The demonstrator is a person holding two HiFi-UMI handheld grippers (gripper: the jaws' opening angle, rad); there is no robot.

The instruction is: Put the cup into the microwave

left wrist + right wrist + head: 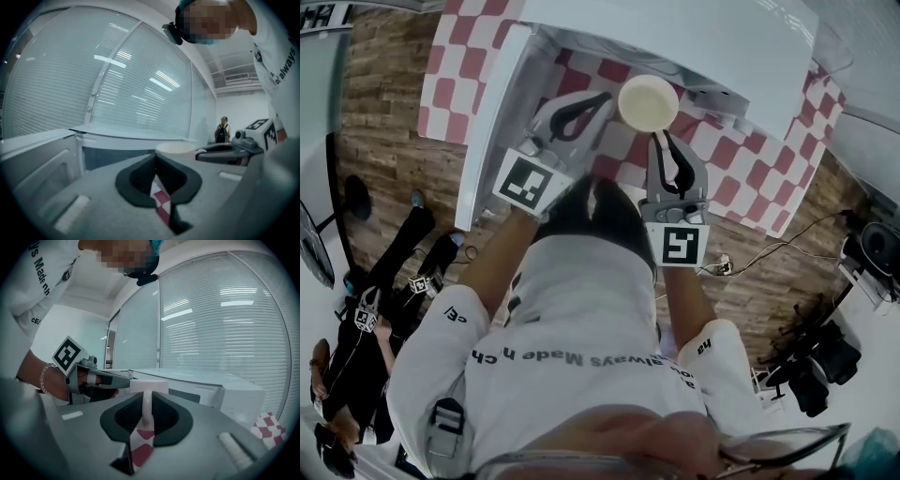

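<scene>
A pale, empty cup (648,101) hangs over the checkered cloth in front of the white microwave (694,37). My right gripper (660,138) is shut on the cup's near wall. In the right gripper view the cup (149,386) shows as a white strip pinched between the dark pads, with my right gripper (146,398) closed round it. My left gripper (602,99) sits just left of the cup, shut with nothing in it. In the left gripper view my left gripper (155,157) has its tips together, and the cup (176,149) stands just beyond them to the right.
The microwave door (492,122) stands open at the left, also seen as the door (37,161) in the left gripper view. The red-and-white checkered tablecloth (741,159) covers the table. A person (356,356) stands on the wooden floor at the lower left.
</scene>
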